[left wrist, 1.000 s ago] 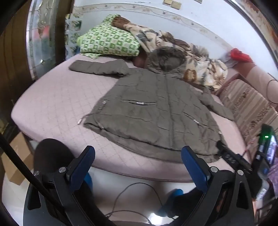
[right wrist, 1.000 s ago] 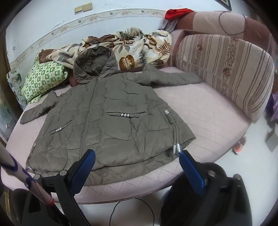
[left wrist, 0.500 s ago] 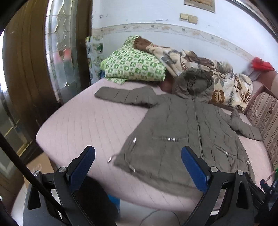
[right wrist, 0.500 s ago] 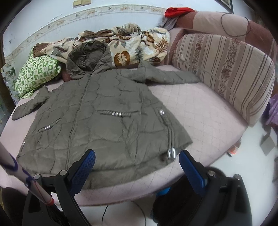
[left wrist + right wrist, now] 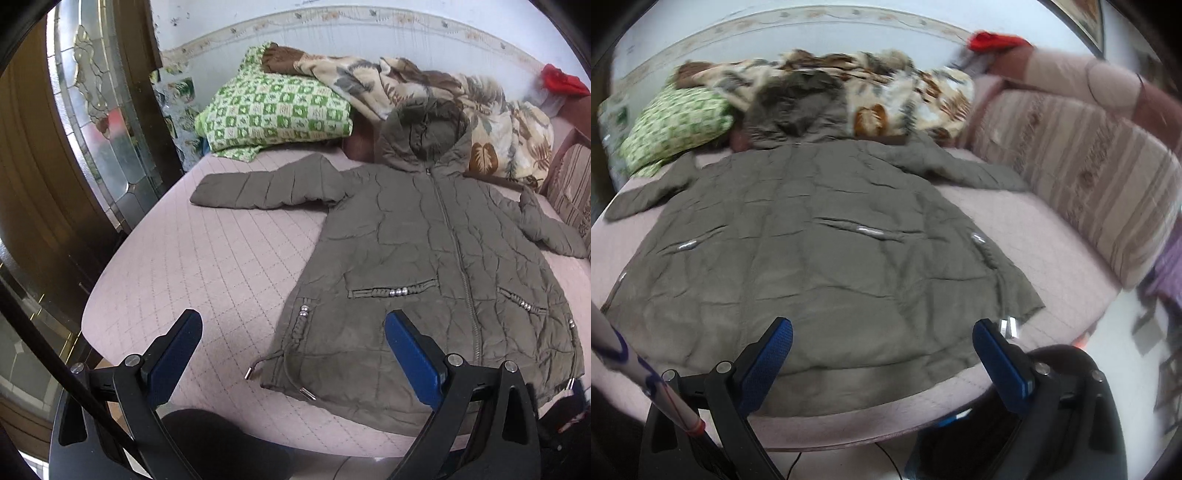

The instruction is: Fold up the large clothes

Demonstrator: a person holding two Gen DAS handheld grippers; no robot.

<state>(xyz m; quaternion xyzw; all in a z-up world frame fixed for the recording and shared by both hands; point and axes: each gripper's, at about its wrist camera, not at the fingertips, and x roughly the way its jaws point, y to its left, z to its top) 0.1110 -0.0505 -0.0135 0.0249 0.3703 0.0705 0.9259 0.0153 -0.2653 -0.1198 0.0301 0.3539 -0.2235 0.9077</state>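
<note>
The left gripper [image 5: 293,341] has a black plastic frame whose two arms angle outward, each ending in a blue, flat, finely textured pad. Round silver screws sit at the joints at 7 and 5 o'clock. A thin black rod crosses the frame from 9 to 7 o'clock.

The right gripper [image 5: 882,341] is built the same: black arms, blue pads, silver screws. A white rod [image 5: 646,373] with blue looped markings and a red band runs along its 8 o'clock side. No skin or sleeve shows in either view.
</note>
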